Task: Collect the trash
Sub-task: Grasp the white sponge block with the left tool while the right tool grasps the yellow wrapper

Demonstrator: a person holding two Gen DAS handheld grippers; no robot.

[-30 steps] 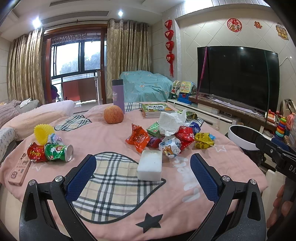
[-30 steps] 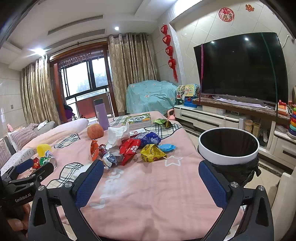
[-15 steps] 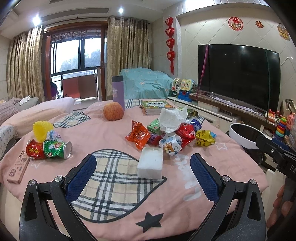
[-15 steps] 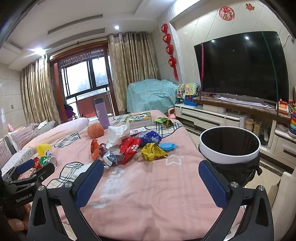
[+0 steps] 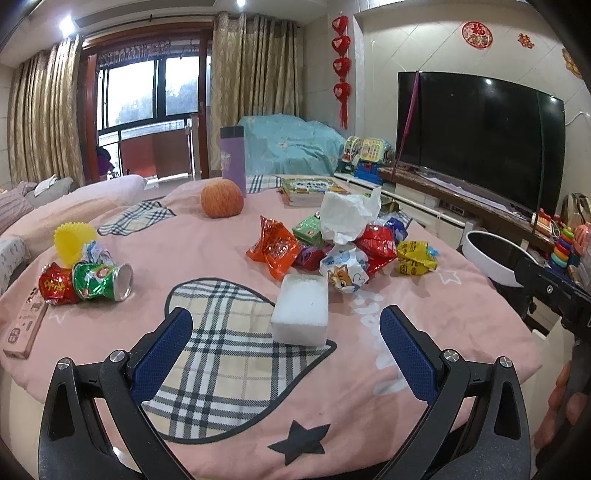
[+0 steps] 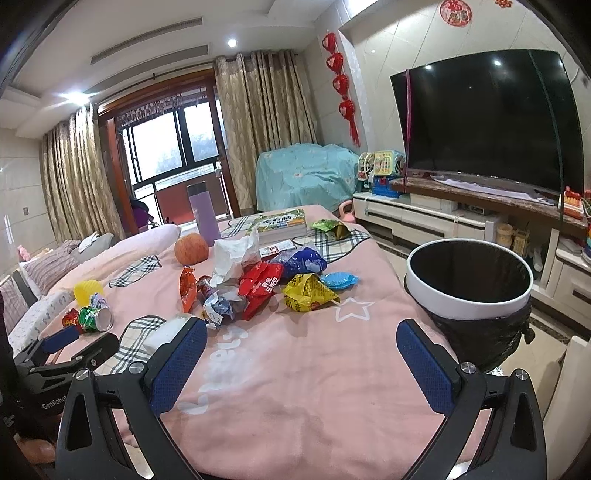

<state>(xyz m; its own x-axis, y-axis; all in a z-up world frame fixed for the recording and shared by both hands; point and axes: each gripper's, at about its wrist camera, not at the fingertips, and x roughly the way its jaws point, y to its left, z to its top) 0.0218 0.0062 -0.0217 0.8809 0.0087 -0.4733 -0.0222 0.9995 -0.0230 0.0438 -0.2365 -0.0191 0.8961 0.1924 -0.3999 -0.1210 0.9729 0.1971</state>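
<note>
Left tool (image 5: 284, 328) edged closer to white foam block (image 5: 301, 312), released, empty. Right tool (image 6: 301, 354) released, empty, barely shifted. Wrapper pile (image 6: 258, 284) mid-desk (image 6: 295, 369); bin (image 6: 469, 288) beside right edge. Nothing collected yet; foam block likely first.

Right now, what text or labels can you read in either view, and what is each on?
"GenRobo": on the left gripper's black body, cut off at the frame edge.
Red round wall decoration: one Chinese character, too blurred to read.
Snack wrappers, such as the yellow wrapper and red wrapper: printed characters, too small to read.
Book cover: title illegible.
</note>
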